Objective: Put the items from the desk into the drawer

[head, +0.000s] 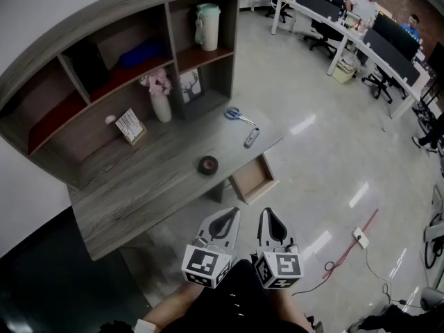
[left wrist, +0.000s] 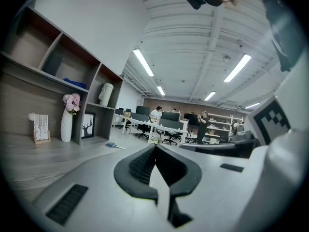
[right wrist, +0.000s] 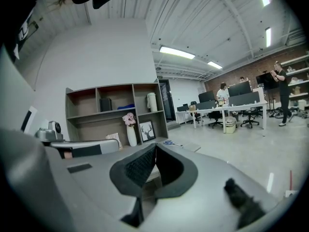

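Observation:
Blue-handled scissors (head: 238, 115) lie on the wooden desk (head: 139, 186), near its right end. A slim grey item (head: 251, 138) lies next to them, and a dark roll of tape (head: 208, 164) sits closer to the front edge. Under the desk's right end a drawer (head: 254, 179) stands pulled out. My left gripper (head: 231, 214) and right gripper (head: 268, 212) hover side by side in front of the desk, short of the drawer. Both are shut with nothing between the jaws. The left gripper view shows the scissors (left wrist: 115, 145) far off beyond the left gripper (left wrist: 154, 147). In the right gripper view the right gripper (right wrist: 155, 146) points toward the desk.
A shelf unit (head: 118, 68) stands on the desk with a white vase of pink flowers (head: 160, 101), a framed deer picture (head: 191, 87), a pale jug (head: 207, 26) and a small card (head: 130, 126). A power strip with a red cable (head: 361, 238) lies on the floor. Office desks with people stand far right.

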A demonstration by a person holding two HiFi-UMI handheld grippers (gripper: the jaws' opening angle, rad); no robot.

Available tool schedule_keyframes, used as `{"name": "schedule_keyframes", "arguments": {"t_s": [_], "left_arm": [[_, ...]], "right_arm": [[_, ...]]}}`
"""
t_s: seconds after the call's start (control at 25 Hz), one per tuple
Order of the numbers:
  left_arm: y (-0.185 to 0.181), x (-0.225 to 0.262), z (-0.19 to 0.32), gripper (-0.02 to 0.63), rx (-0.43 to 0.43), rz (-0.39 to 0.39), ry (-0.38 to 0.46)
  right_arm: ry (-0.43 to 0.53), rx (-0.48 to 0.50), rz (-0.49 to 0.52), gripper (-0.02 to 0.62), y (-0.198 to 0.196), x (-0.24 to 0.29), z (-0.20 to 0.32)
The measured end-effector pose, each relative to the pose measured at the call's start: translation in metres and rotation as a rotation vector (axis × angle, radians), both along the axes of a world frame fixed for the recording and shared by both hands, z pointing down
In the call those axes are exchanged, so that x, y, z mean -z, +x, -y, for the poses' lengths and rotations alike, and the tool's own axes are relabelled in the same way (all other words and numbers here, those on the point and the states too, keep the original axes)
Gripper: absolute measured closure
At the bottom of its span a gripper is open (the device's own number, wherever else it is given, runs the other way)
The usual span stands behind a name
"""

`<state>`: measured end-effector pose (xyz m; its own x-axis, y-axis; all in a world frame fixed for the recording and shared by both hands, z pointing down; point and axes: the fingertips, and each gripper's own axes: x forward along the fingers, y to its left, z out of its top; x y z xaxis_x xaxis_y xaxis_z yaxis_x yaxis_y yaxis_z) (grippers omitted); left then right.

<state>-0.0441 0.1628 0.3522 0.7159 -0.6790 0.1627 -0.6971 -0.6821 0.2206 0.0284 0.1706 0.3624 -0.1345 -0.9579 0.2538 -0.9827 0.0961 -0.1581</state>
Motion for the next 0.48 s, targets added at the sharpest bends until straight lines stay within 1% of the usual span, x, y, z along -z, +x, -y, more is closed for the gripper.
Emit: {"name": "schedule_keyframes", "arguments": {"t_s": [0.2, 0.48], "left_arm": [[0.0017, 0.0077, -0.0039, 0.597, -0.025, -0.023, 0.012], [0.0069, 0.0023, -0.0057, 0.597, -0.045, -0.026, -0.002]], "right_arm": [[0.019, -0.009, -0.036, 0.584, -0.0004, 0.0073, -0.0014], [0.005, -0.036, -0.019, 0.584, 0.0073, 0.0027, -0.0051]]}}
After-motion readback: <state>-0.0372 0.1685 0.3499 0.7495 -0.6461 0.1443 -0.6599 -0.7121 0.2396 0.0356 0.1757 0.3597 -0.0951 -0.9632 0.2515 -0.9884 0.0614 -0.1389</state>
